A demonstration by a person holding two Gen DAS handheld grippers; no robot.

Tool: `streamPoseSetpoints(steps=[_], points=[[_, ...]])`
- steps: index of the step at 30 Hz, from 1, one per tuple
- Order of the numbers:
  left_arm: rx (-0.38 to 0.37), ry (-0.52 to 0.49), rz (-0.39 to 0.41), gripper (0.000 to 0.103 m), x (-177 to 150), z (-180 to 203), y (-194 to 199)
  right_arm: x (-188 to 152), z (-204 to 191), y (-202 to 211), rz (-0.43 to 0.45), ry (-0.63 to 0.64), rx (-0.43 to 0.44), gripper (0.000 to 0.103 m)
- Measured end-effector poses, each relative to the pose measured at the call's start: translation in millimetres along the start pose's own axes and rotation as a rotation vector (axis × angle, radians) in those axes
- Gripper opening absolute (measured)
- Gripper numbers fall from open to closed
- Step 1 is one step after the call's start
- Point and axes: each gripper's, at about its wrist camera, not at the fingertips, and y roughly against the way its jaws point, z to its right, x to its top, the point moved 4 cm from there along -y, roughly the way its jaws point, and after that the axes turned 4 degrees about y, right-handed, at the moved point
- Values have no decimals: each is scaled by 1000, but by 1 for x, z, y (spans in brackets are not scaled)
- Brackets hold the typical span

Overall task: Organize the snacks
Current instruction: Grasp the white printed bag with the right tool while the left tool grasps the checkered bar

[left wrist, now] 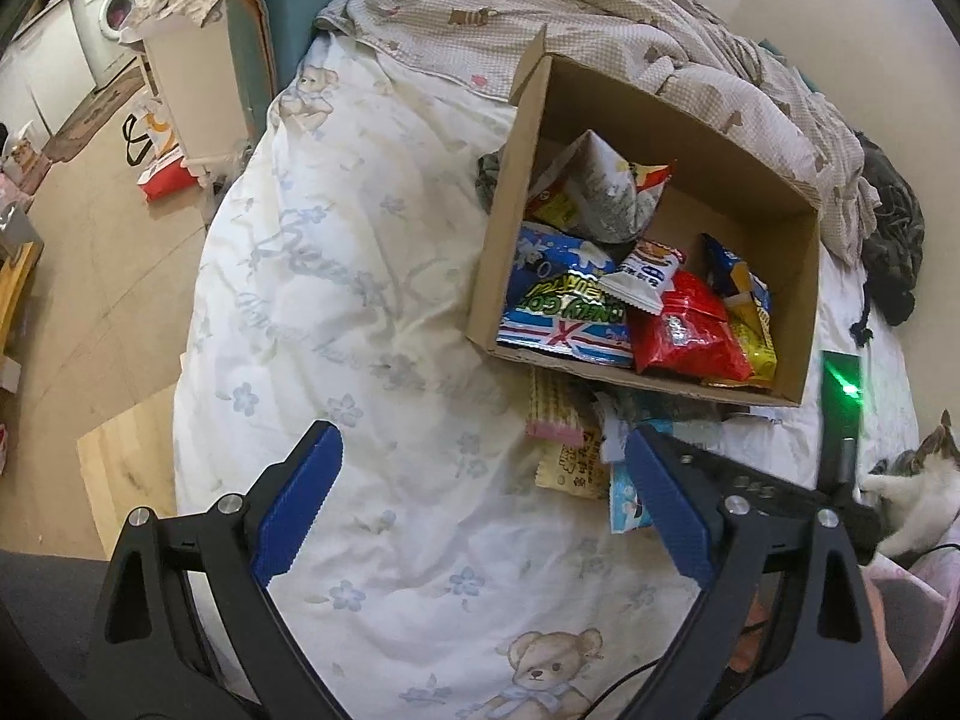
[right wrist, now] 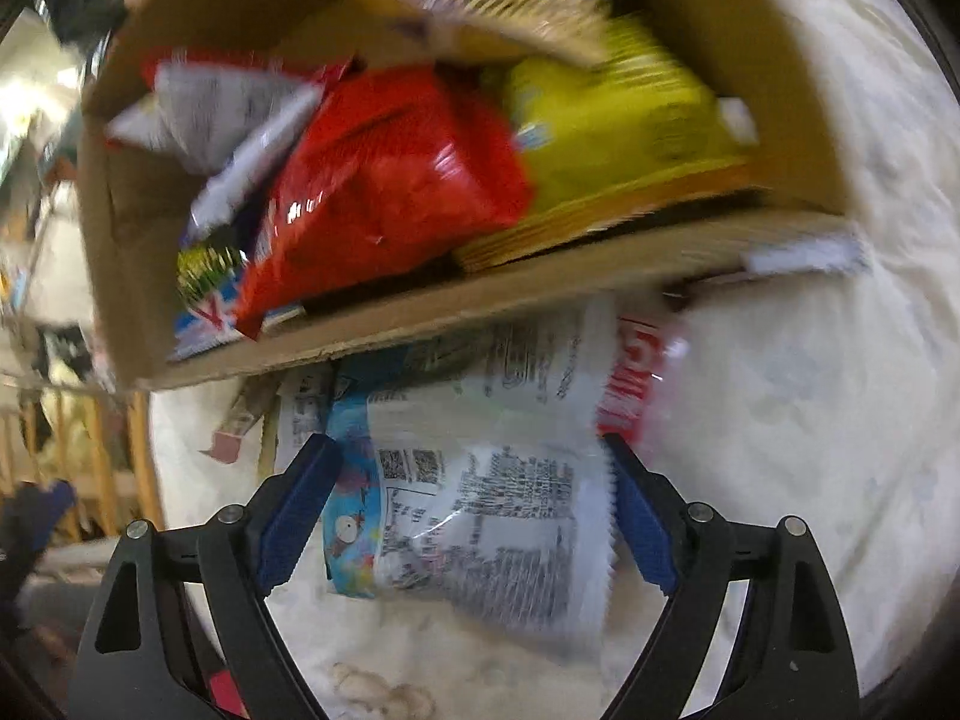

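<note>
On the white quilt [left wrist: 372, 312] that fills the middle of my left view, the cardboard box [left wrist: 804, 294] sits in the upper right, open at the top and already well stocked. Inside it I count a red bag [left wrist: 690, 330], a blue-and-green bag [left wrist: 564, 312] toward the box's left wall, a small white packet [left wrist: 645, 282] lying across both, a yellow bag [left wrist: 753, 336] at the right and a crumpled white bag [left wrist: 606, 192] further back. So most of the sorting looks done to me.

What is left lies just below the box's near wall: a pink-striped packet [left wrist: 555, 414], a pale yellow one [left wrist: 573, 468] under it, and a white-and-blue packet [right wrist: 480, 516] that shows large in the lower middle of my right view, with a red-and-white wrapper [right wrist: 636, 384] peeking out at its upper right. Some of these run under the box edge, so I cannot tell how many there are.

My right gripper [right wrist: 474, 504] stands wide, its blue pads flanking the white-and-blue packet on either side; the frame is blurred, and the pads do not appear to press on it, so I take it as not yet gripped. My left gripper [left wrist: 480, 504] is spread wide too, holding nothing, over bare quilt in the lower centre. A cat [left wrist: 912, 480] lies at the right edge, near the loose packets.
</note>
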Motion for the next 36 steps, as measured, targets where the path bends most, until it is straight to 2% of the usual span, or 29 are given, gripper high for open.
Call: streamPoseSetpoints(steps=[1, 2, 3, 4, 5, 6, 11, 15, 17, 23, 25, 28, 30, 33, 35, 36], points=[[1, 6, -2, 94, 1, -2, 0, 0, -4, -4, -6, 29, -17, 87], [2, 15, -4, 94, 1, -4, -1, 0, -8, -5, -1, 56, -31, 76], [2, 23, -5, 94, 1, -7, -1, -1, -12, -5, -3, 82, -41, 70], [4, 33, -7, 94, 2, -9, -1, -3, -14, -4, -7, 90, -35, 57], [4, 41, -7, 94, 3, -10, -1, -6, -17, -2, -14, 89, 5, 46], [3, 45, -9, 94, 4, -11, -2, -10, -19, 0, -30, 83, 39, 45], [-6, 59, -15, 94, 5, -12, -3, -40, -30, 16, -69, 118, 66, 41], [-3, 38, -13, 94, 3, -9, -1, -61, -37, 44, -45, 135, 89, 41], [-2, 36, -18, 94, 2, -9, -2, -64, -33, 67, 12, 125, 81, 41], [-5, -16, -54, 94, -5, 2, -14, -40, -5, 138, 287, 23, 158, 41], [2, -39, -77, 93, -9, 7, -23, -37, 4, 141, 311, -23, 167, 41], [15, -89, -114, 81, -16, 14, -38, -33, 13, 132, 300, -91, 185, 41], [19, -119, -151, 69, -20, 17, -50, -31, 16, 128, 291, -114, 201, 41], [-5, -115, -195, 68, -23, 20, -63, -27, 12, 126, 294, -104, 203, 41], [-11, -114, -185, 68, -21, 24, -68, -30, 12, 126, 294, -101, 215, 41], [-9, -125, -171, 62, -19, 27, -70, -32, 16, 127, 297, -101, 217, 41]])
